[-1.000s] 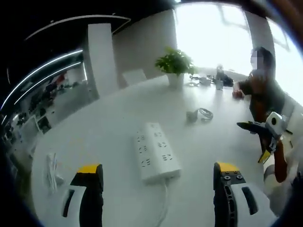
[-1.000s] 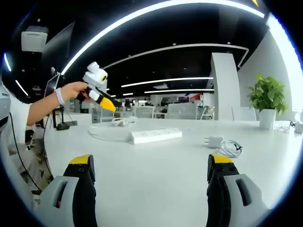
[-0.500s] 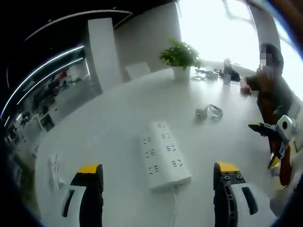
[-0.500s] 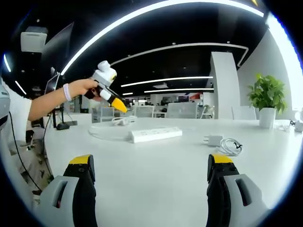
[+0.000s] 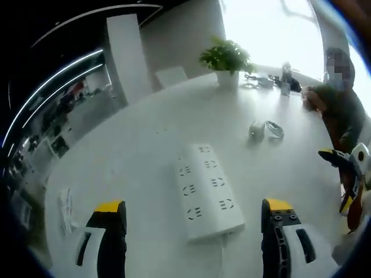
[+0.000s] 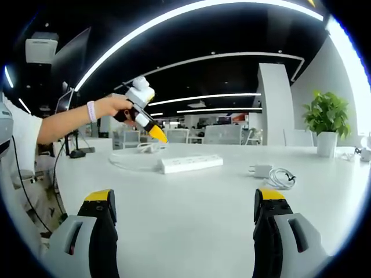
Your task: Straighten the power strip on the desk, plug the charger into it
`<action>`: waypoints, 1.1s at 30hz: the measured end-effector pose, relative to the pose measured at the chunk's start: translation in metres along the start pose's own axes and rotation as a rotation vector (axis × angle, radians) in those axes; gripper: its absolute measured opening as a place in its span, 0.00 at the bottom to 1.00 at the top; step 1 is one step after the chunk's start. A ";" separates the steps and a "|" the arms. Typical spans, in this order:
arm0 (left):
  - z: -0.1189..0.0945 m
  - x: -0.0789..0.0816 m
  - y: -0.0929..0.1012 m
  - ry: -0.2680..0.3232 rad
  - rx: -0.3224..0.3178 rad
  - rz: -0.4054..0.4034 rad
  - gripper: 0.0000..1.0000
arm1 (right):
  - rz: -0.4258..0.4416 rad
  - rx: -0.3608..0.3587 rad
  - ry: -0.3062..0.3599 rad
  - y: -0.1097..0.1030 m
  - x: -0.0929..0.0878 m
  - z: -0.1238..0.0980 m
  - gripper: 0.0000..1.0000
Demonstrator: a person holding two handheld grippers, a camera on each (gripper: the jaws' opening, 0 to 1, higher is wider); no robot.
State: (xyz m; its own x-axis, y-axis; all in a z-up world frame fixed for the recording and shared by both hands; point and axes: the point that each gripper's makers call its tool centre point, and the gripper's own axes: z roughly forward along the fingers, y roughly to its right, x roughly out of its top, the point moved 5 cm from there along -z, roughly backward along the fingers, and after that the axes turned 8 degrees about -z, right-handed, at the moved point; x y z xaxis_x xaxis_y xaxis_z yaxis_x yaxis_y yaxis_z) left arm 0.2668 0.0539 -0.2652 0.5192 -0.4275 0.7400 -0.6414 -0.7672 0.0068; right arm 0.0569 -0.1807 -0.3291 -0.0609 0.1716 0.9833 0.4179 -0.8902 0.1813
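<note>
The white power strip (image 5: 208, 191) lies flat on the white table (image 5: 145, 139), close ahead of my left gripper (image 5: 193, 231), whose yellow-tipped jaws stand open around nothing. Past the strip sits the white charger (image 5: 257, 130) with its coiled cable (image 5: 274, 128). In the right gripper view the power strip (image 6: 191, 164) lies well ahead, and the charger (image 6: 259, 171) and cable (image 6: 281, 178) are to its right. My right gripper (image 6: 182, 226) is open and low over the table. The left gripper (image 6: 156, 134) hangs above the strip's left end, held by a hand.
A potted plant (image 5: 227, 61) stands at the table's far side. A person (image 5: 342, 98) sits at the far right edge. A white cable bundle (image 5: 65, 202) lies at the left. The strip's cord (image 6: 124, 159) loops behind it. The right gripper (image 5: 335, 178) shows at the right.
My left gripper has moved forward and closer to the power strip, which now looms larger. The right gripper has stayed still.
</note>
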 end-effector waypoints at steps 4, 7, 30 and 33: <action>0.007 0.002 0.001 -0.027 0.002 0.005 0.99 | 0.004 0.001 -0.003 -0.001 -0.001 0.000 0.99; 0.013 0.004 0.001 -0.041 0.006 0.005 0.99 | 0.006 0.001 -0.003 -0.001 -0.002 0.000 0.99; 0.053 0.012 0.001 -0.155 -0.001 0.077 0.93 | 0.021 -0.021 -0.018 0.004 -0.008 -0.006 0.99; 0.056 0.011 0.001 -0.223 0.012 0.085 0.93 | 0.022 -0.021 -0.020 0.004 -0.008 -0.006 0.99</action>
State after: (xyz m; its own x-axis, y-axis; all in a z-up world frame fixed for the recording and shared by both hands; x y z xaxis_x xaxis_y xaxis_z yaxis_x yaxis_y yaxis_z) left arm 0.3041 0.0215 -0.2945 0.5762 -0.5851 0.5707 -0.6822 -0.7288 -0.0583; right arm 0.0538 -0.1879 -0.3364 -0.0340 0.1596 0.9866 0.3997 -0.9026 0.1597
